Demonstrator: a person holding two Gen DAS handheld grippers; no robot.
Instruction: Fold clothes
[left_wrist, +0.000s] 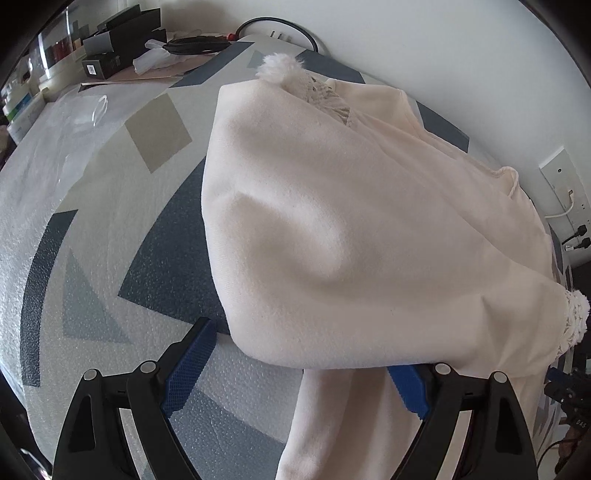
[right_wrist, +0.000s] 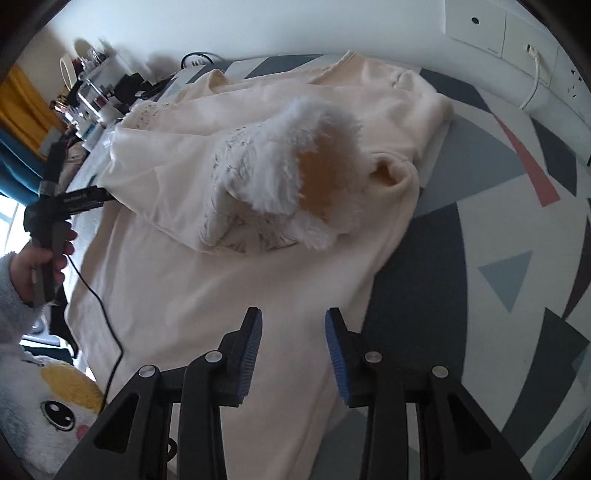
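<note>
Cream sweater (right_wrist: 236, 280) on patterned mat (right_wrist: 480, 229), left gripper (left_wrist: 301, 365) fingers spread, right gripper (right_wrist: 293, 354) fingers parted, empty

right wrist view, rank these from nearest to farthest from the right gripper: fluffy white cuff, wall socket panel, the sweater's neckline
1. The fluffy white cuff, straight ahead of the right gripper, lying on the cream sweater.
2. The sweater's neckline, beyond the cuff at the garment's far edge.
3. The wall socket panel, farthest, up on the wall to the upper right.
</note>
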